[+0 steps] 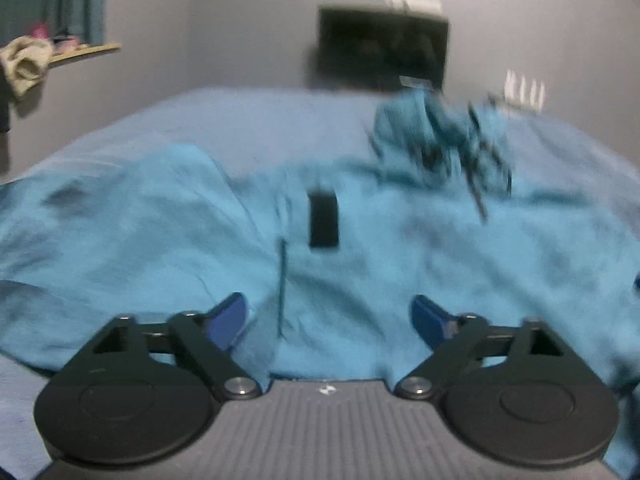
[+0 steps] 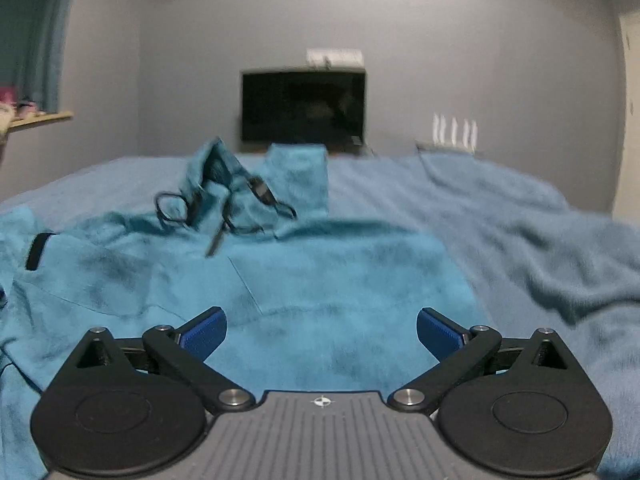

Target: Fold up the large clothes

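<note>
A large teal hooded garment (image 1: pixel 360 248) lies spread and rumpled on the bed; it also shows in the right wrist view (image 2: pixel 320 280). Its hood with black drawcords (image 2: pixel 224 200) is bunched at the far end, and shows in the left wrist view (image 1: pixel 440 140). A black patch (image 1: pixel 323 220) sits on its chest. My left gripper (image 1: pixel 330 316) is open, just above the garment's near edge. My right gripper (image 2: pixel 320 332) is open over the garment's near right part. Neither holds anything.
The bed has a light blue cover (image 2: pixel 520 220). A dark screen (image 2: pixel 304 106) hangs on the grey wall beyond the bed. A shelf (image 1: pixel 80 52) with cloth and small items is at the far left. White upright items (image 2: pixel 456 128) stand at the far right.
</note>
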A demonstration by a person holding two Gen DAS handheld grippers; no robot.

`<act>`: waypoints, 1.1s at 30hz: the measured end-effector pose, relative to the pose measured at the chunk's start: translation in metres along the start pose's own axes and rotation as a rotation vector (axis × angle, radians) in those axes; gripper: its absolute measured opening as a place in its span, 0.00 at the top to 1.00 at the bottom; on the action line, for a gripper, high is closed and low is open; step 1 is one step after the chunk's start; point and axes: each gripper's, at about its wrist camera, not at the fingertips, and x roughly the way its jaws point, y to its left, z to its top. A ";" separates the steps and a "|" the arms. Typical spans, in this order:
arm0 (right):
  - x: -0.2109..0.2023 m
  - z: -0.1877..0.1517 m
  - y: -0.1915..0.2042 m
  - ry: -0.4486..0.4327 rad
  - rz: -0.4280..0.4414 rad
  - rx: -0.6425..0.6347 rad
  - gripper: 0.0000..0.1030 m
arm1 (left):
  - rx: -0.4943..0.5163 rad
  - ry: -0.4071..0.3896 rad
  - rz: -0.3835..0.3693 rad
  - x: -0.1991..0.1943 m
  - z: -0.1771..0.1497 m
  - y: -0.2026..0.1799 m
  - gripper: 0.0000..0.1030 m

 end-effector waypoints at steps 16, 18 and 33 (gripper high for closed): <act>-0.017 -0.001 0.026 -0.009 0.105 -0.065 0.00 | -0.507 -0.096 0.420 -0.094 0.038 0.251 0.02; -0.016 -0.002 0.028 0.000 0.109 -0.068 0.00 | -0.490 -0.103 0.519 -0.098 0.039 0.282 0.02; -0.005 -0.014 0.036 0.058 0.125 -0.102 0.00 | -0.219 -0.058 0.704 -0.046 0.046 0.315 0.10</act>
